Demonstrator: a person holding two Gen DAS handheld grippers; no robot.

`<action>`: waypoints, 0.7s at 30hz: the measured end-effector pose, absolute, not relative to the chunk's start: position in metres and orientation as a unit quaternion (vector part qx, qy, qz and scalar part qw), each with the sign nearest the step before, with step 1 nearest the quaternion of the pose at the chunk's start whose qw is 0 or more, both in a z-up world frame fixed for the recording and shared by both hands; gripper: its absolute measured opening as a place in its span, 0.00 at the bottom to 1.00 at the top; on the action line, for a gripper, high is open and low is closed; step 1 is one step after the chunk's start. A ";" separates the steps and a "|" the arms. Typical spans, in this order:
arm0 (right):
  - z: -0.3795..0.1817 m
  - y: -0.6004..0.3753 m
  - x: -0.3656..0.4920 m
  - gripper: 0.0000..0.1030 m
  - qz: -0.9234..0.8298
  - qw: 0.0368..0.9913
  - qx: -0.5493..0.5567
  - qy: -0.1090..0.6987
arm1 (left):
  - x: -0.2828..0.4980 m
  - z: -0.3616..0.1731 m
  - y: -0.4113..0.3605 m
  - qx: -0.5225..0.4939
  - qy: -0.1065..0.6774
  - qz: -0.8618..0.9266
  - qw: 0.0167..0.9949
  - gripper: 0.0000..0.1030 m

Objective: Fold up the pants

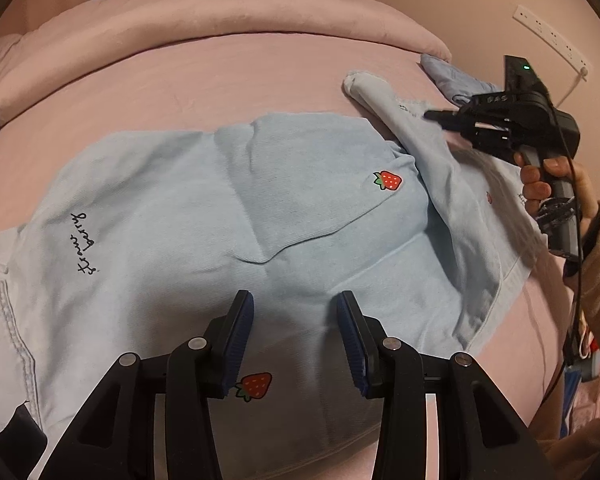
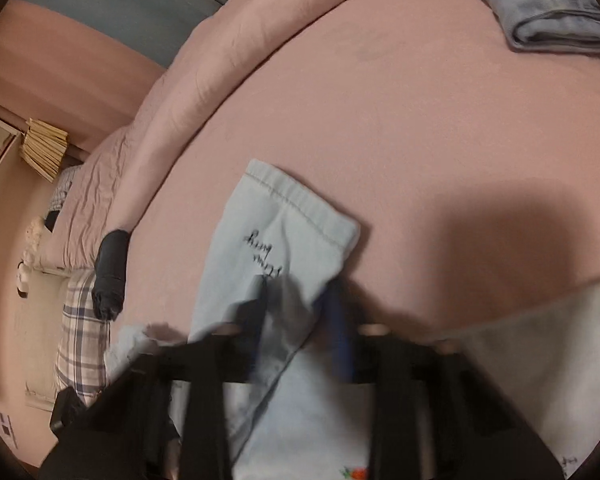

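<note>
Light blue pants [image 1: 228, 200] with red strawberry patches and black script lie spread on the pink bed. One leg [image 1: 412, 132] is folded over and runs to the far right, its hem [image 2: 296, 204] lying flat on the sheet. My left gripper [image 1: 295, 300] is open and empty, hovering just above the middle of the pants. My right gripper [image 2: 300, 300] is open above the folded leg near its hem, blurred by motion; it also shows in the left wrist view [image 1: 440, 117], held in a hand.
A folded blue-grey garment [image 2: 556, 12] lies at the far side of the bed, also in the left wrist view [image 1: 452, 76]. A rolled pink duvet [image 1: 220, 16] runs along the back. A black object [image 2: 110, 276] sits at the bed's left edge. A power strip [image 1: 552, 36] is on the wall.
</note>
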State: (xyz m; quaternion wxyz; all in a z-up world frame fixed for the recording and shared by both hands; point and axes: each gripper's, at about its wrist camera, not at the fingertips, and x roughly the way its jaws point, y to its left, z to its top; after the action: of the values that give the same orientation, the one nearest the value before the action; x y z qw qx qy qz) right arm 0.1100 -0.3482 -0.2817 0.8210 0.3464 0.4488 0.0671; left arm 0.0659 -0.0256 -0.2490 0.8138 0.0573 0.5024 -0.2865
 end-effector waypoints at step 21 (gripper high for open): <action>-0.222 -0.406 -0.108 0.03 -0.047 0.862 0.361 0.353 | 0.055 -0.251 -0.035 0.114 0.504 -0.298 0.803 0.41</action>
State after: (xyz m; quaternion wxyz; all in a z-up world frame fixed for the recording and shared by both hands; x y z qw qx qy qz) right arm -0.1079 -0.4057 -0.2217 0.8620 0.3612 0.3527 -0.0465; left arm 0.0552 -0.0354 -0.2514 0.8028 0.1142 0.5036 -0.2980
